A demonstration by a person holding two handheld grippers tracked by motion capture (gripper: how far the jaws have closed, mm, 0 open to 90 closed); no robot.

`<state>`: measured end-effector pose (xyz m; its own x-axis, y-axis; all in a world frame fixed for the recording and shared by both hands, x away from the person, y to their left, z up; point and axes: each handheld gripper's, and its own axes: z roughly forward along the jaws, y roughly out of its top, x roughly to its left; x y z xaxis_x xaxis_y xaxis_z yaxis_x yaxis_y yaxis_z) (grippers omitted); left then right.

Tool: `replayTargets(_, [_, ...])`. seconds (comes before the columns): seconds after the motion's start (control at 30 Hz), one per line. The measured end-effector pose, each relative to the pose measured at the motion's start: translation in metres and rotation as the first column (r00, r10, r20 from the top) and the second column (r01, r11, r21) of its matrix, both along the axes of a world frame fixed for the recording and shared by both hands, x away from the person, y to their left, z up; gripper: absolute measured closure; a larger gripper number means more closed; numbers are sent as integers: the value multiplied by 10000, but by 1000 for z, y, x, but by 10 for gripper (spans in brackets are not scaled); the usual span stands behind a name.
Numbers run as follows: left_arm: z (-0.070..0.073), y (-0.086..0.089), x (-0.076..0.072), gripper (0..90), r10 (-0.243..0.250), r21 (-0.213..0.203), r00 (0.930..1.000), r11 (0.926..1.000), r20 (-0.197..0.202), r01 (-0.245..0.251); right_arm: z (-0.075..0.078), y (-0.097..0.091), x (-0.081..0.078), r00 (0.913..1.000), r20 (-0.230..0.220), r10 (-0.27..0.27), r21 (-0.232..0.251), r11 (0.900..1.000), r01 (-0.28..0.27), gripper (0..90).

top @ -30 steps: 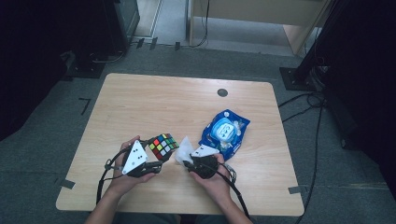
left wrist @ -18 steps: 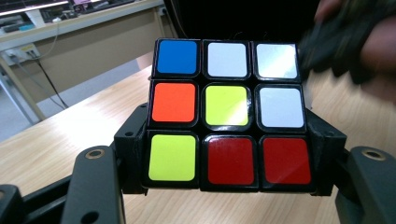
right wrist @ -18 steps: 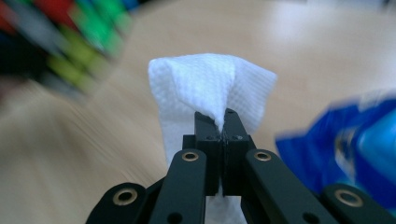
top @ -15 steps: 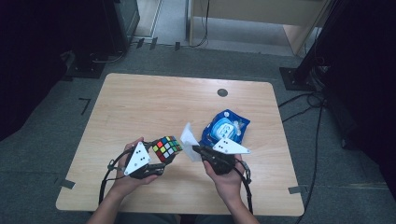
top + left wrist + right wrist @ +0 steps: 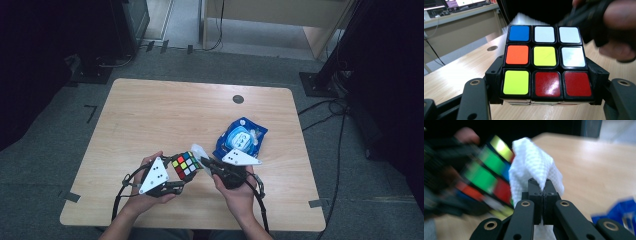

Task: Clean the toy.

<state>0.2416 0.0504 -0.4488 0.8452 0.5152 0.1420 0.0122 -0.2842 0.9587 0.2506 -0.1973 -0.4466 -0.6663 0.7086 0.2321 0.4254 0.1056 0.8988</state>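
Your left gripper point(image 5: 175, 176) has its jaws clamped on the two sides of a puzzle cube point(image 5: 186, 165), holding it up off the table point(image 5: 165, 115) above the near edge, a little left of the middle. In the left gripper view the cube point(image 5: 545, 61) faces you with a blue and two white squares on top, orange, yellow and white across the middle, and yellow and two red along the bottom.

Your right gripper point(image 5: 206, 164) is pinched tight on a white wipe point(image 5: 198, 151); its jaws have just been closing, and in the right gripper view the wipe point(image 5: 534, 167) bunches up out of the closed tips. You hold the wipe just beside the cube's right face; contact cannot be told.

A blue packet point(image 5: 241, 138) lies flat toward the right edge of the table, just beyond your right hand point(image 5: 238, 192).
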Motion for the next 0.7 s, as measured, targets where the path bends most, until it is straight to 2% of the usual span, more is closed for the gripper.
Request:
replayTargets(0.07, [0,3,2,342,121,8,9999,9999,-13,-121,-4,-1,2,9999,-113,-74,-81,9999,73,893])
replayTargets(0.13, [-1,5,3,342,189,60,9998,9998,-48,-189,1,-3,0,9999,96,-74,168,9998,72,893])
replayTargets(0.17, [-2,5,4,342,223,108,9997,9997,-67,-223,4,-4,-2,9996,287,-62,362,9993,51,893])
replayTargets(0.2, [-3,4,4,342,249,167,9997,9996,-58,-248,12,-4,-7,9976,685,46,657,9978,-91,893])
replayTargets(0.27, [-4,1,3,342,215,299,9998,9993,-52,-213,23,-3,-15,9915,1279,234,912,9952,-353,892])
replayTargets(0.3, [-5,0,3,342,167,288,9998,9994,-58,-165,30,0,-20,9858,1629,409,1011,9932,-579,891])
replayTargets(0.37, [-4,-4,0,342,24,283,10000,9996,-43,-23,35,6,-25,9810,1857,568,789,9942,-725,889])
replayTargets(0.47, [-2,-7,-3,342,-75,343,10000,9994,56,73,28,9,-22,9867,1561,463,580,9968,-559,889])
replayTargets(0.57, [-2,-6,-3,341,-92,267,10000,9996,-15,92,16,5,-15,9955,929,199,676,9974,-263,890])
replayTargets(0.7, [0,-3,-1,342,-24,112,10000,9999,-35,24,-2,3,-4,9993,373,-30,-107,9999,34,891])
